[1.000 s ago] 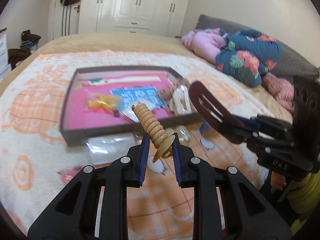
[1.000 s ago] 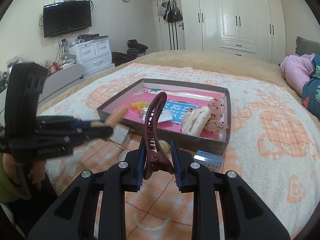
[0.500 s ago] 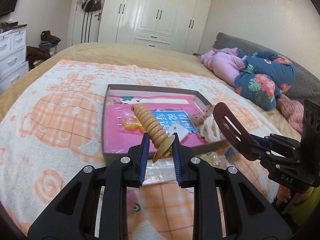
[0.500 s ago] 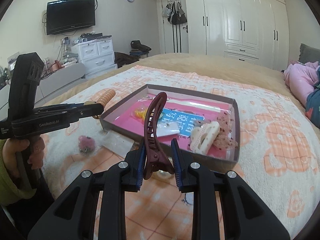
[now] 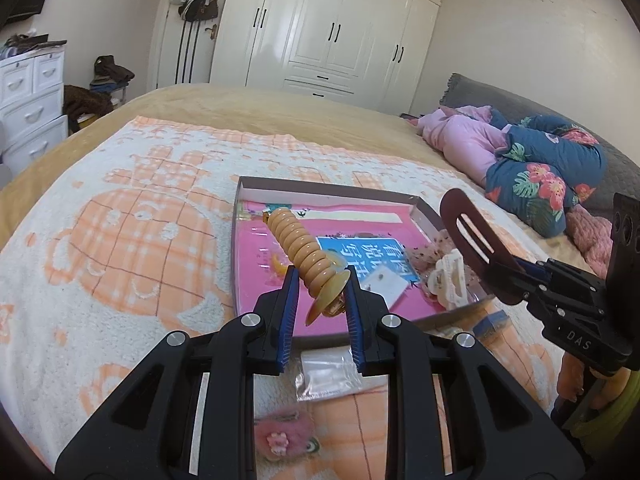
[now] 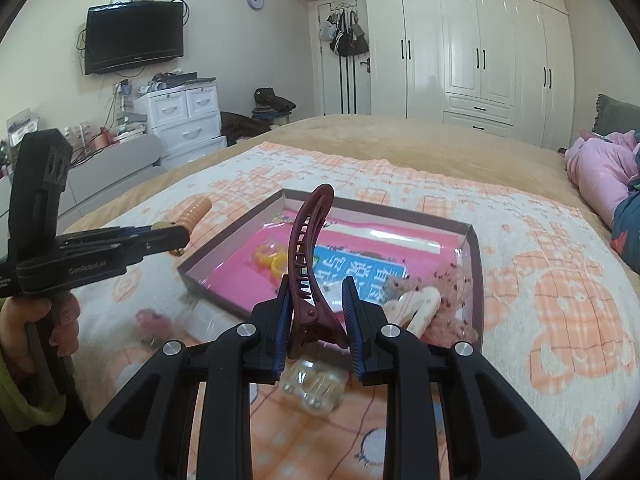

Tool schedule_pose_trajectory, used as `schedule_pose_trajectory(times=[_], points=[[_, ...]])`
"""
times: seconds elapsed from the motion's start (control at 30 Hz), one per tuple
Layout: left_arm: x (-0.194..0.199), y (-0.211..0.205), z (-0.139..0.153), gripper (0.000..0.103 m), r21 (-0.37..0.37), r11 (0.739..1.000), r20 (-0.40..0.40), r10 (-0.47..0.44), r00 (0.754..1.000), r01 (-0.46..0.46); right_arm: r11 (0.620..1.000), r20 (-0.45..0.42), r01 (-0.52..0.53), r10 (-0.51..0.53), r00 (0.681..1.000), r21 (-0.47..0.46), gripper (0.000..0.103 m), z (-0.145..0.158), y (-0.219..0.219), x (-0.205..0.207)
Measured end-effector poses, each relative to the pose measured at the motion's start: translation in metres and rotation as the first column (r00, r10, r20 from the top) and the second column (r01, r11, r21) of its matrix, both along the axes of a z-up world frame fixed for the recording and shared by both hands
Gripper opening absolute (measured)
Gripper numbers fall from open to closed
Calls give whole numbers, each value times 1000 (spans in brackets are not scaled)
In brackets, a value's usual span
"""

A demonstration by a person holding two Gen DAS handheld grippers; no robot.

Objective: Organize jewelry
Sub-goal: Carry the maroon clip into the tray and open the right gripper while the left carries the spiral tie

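Observation:
My left gripper is shut on a tan ribbed hair clip and holds it above the near left edge of a shallow box with a pink lining. My right gripper is shut on a maroon hair clip that stands upright, just before the box's near rim. The box holds yellow rings, a cream claw clip and a speckled pink clip. The right gripper's maroon clip shows at the right of the left wrist view.
The box lies on a white and orange blanket on a bed. A clear packet, a pink flower clip and a clear bead piece lie in front of the box. Pillows and bedding are piled at the right.
Both grippers, still holding their clips, have moved left and forward relative to the box; the box now sits more to the right in the left wrist view.

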State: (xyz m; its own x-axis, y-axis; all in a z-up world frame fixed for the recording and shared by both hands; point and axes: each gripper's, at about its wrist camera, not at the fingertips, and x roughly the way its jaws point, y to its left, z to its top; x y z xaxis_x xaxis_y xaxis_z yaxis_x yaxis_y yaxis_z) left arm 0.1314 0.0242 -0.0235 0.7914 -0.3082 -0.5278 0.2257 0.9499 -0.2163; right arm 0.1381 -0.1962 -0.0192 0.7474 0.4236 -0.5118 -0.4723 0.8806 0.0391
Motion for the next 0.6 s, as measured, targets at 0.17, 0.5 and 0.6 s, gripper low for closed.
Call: schedule_pose_trajectory(times=[0.17, 0.5, 0.6], points=[[11, 2, 5, 15, -4, 1000, 8, 5, 1000, -5, 1000, 21, 17, -17, 1000, 8, 24, 8, 0, 15], [33, -1, 4, 15, -7, 1000, -6, -1, 1000, 1, 998, 21, 56, -56, 998, -4, 24, 8, -1, 42], [40, -3, 0, 15, 0, 1000, -18, -3, 1000, 3, 997, 4, 74, -74, 997, -12, 24, 2, -1, 50]])
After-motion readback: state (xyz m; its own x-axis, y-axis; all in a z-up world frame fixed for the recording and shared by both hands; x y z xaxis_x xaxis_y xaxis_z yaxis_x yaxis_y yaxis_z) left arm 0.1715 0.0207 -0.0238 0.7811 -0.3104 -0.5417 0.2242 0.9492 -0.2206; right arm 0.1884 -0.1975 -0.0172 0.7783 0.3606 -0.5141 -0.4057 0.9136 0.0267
